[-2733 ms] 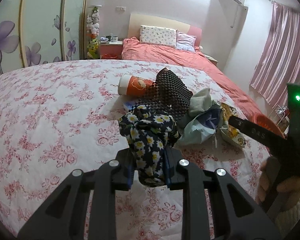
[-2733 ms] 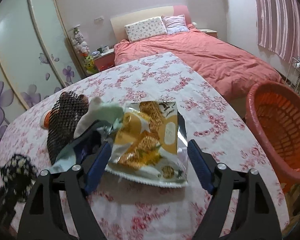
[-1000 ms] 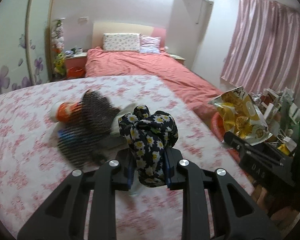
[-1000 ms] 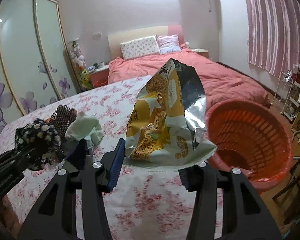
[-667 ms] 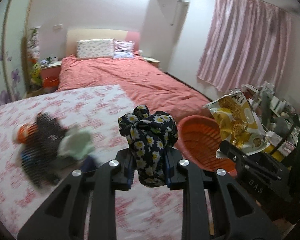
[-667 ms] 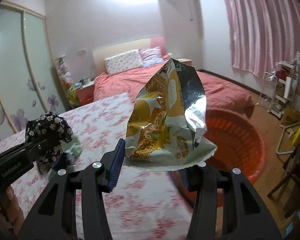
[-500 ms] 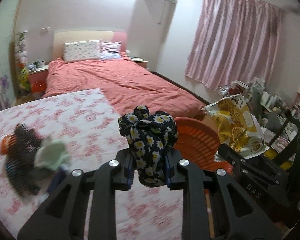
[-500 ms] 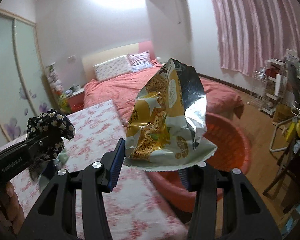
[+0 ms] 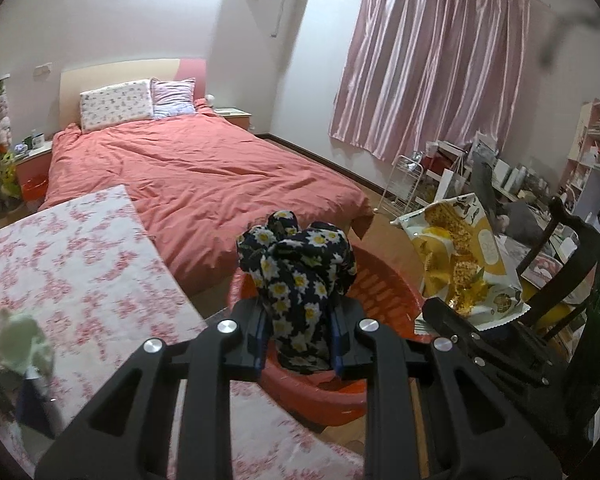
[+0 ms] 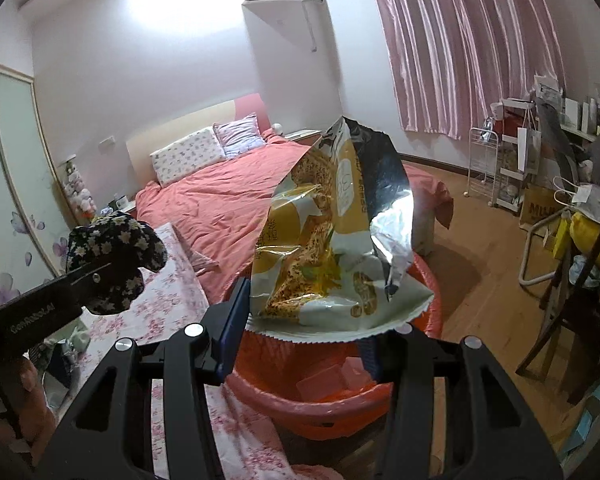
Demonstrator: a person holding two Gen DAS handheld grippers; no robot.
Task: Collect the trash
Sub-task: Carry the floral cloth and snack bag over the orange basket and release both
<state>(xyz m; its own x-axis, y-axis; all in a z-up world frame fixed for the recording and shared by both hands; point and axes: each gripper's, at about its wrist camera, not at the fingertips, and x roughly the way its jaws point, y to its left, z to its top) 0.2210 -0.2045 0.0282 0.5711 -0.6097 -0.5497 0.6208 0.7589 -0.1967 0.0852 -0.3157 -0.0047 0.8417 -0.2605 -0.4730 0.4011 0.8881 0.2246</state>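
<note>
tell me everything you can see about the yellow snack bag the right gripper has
The snack bag is a crinkled foil pouch, yellow and white outside with pictures of golden-brown snack pieces, and shiny silver inside where its torn top gapes open. It stands roughly upright, its serrated bottom seam lowest, pinched between the blue pads of the right gripper. It looks limp and mostly empty. It hangs in the air over the orange basket without touching it; the left view shows it beside the daisy-print cloth, apart.
</note>
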